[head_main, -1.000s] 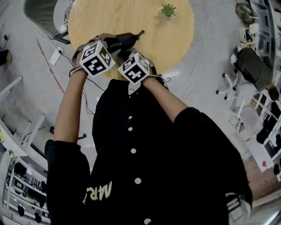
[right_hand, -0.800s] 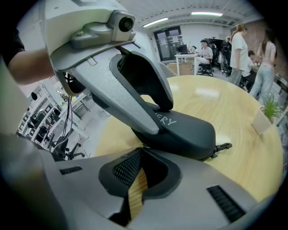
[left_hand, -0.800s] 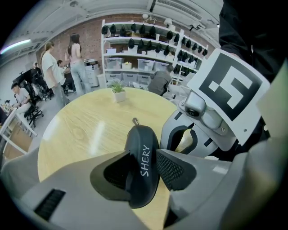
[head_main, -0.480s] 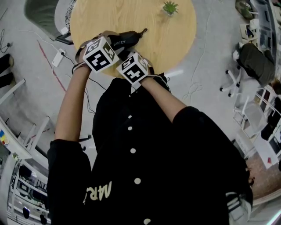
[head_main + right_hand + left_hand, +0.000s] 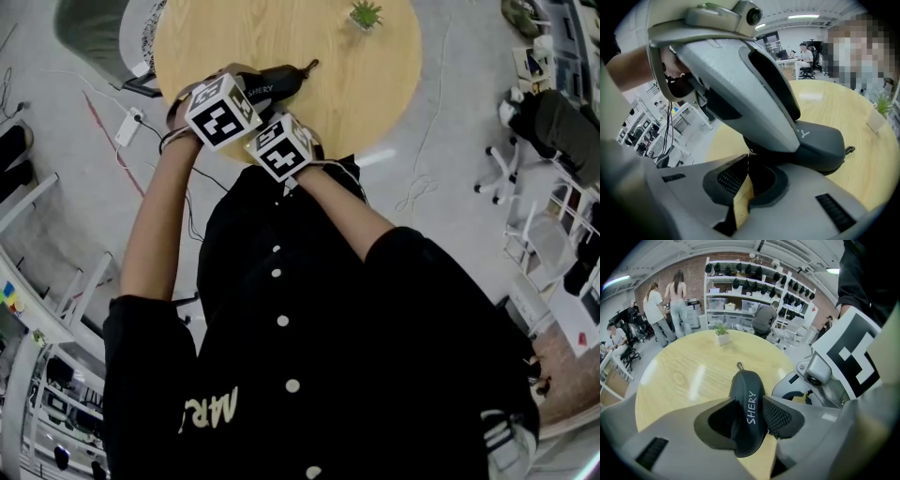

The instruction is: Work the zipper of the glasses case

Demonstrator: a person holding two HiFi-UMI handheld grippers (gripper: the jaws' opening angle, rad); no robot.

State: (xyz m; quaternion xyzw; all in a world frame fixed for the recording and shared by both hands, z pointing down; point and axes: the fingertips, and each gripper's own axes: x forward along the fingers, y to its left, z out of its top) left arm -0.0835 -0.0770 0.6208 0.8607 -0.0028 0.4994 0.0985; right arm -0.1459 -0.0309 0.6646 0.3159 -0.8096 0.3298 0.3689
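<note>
My left gripper (image 5: pixel 751 420) clamps its jaws on the black moulded glasses case (image 5: pixel 745 390); my right gripper (image 5: pixel 746 161), jaws pressed together at its near end, could slip off the zipper under a skewed tug.

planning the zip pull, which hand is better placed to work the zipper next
Right, probably. The left gripper is clamped across the case, steadying it, while the right gripper, shut, has its tips at the case's near edge, free to pull.

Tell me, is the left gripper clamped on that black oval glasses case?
Clamped: the left gripper has both pads pressing the sides of the black oval glasses case.
</note>
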